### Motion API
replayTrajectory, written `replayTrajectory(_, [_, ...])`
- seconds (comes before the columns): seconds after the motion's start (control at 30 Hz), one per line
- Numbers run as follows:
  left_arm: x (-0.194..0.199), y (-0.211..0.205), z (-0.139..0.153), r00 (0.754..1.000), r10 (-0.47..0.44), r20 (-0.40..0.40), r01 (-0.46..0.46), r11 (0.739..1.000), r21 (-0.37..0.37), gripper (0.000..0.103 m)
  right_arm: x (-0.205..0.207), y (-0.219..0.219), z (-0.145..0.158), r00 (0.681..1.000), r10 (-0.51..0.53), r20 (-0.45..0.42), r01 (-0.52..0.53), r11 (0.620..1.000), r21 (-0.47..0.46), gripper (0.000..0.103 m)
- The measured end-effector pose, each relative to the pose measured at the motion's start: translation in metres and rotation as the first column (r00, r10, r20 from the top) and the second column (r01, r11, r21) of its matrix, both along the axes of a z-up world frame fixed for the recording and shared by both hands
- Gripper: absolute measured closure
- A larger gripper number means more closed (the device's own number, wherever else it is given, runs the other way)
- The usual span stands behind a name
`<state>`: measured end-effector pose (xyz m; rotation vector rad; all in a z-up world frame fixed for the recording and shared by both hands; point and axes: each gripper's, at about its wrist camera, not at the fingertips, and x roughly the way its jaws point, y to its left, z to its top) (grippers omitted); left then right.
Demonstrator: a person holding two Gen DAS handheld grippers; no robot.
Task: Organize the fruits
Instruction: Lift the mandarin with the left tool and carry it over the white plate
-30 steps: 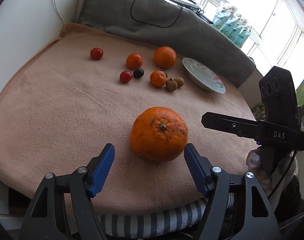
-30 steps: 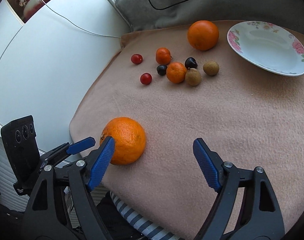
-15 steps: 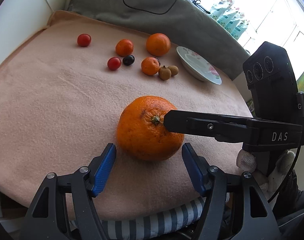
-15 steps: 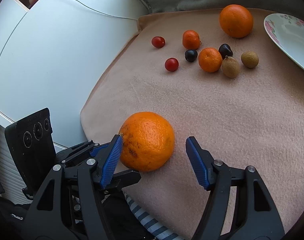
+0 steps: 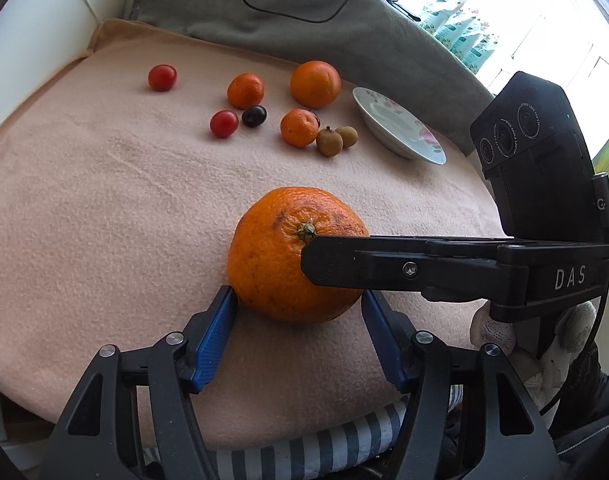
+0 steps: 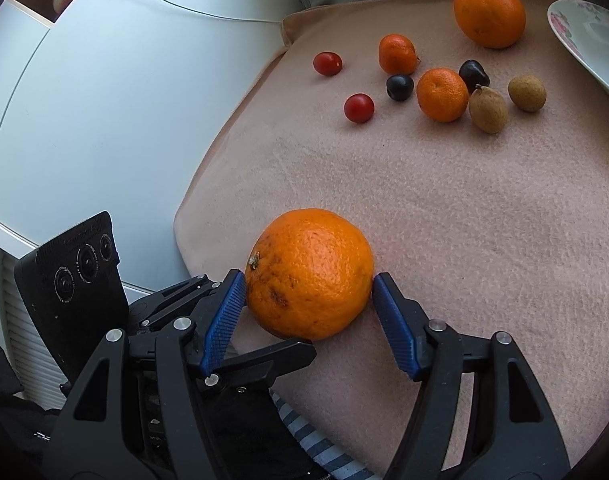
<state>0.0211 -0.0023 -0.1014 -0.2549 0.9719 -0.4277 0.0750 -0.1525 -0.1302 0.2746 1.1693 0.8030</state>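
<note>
Both claws bracket one fruit, the big orange (image 5: 292,256), nearest item on the pink blanket (image 5: 84,208), close to its front edge.

Left gripper (image 5: 298,304): jaws closing, orange between them. Blue pads (image 5: 214,336) sit at the fruit's lower flanks, at contact or just short of it; a firm clamp cannot be confirmed from the left wrist view. Right gripper's upper finger crosses over the orange from the right side of that view.

Right gripper (image 6: 308,296): partly spread, orange between pads, both blue pads (image 6: 392,324) touching the peel at its widest part. Reads as gripping the orange. Left gripper body lies below and to the left of this claw.

Step in hand (judgement): pick-up of the first large fruit; two claws crowd one item.

Beyond the claws, well apart: two red cherry tomatoes (image 6: 358,108), two dark plums (image 6: 400,87), two small mandarins (image 6: 442,94), two brown longans (image 6: 487,109), a second large orange (image 6: 489,12). Farthest, ahead-right: floral plate (image 5: 400,136), nothing in it. Grey cushion (image 5: 304,24) behind.

Next move (judgement): one claw should yield before lift, else the fingers may foul each other. The round peel can roll out of a light grip; needs a firm, centred hold, then a lift clear of the blanket and carry ahead-right over the small fruit toward the plate, presumably the destination.
</note>
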Motion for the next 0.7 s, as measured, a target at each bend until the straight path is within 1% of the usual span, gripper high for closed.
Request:
replayTrajectory(0.17, [0.001, -0.003, 0.001, 1.000, -0.004, 0.009, 0.004, 1.000, 0.017, 0.040, 0.000, 0.001, -0.001, 1.000, 0.006, 0.020, -0.006, 1.000, -0.014, 0.035])
replayTrajectory(0.33, [0.005, -0.005, 0.001, 1.000, -0.006, 0.014, 0.006, 1.000, 0.014, 0.040, -0.005, 0.000, 0.005, 0.999, -0.001, 0.048, 0.002, 1.000, -0.023, 0.036])
replayTrajectory(0.7, [0.020, -0.025, 0.011, 0.998, -0.050, 0.037, 0.050, 0.999, 0.010, 0.040, -0.002, -0.033, 0.023, 0.995, -0.053, 0.086, 0.055, 0.998, -0.017, 0.036])
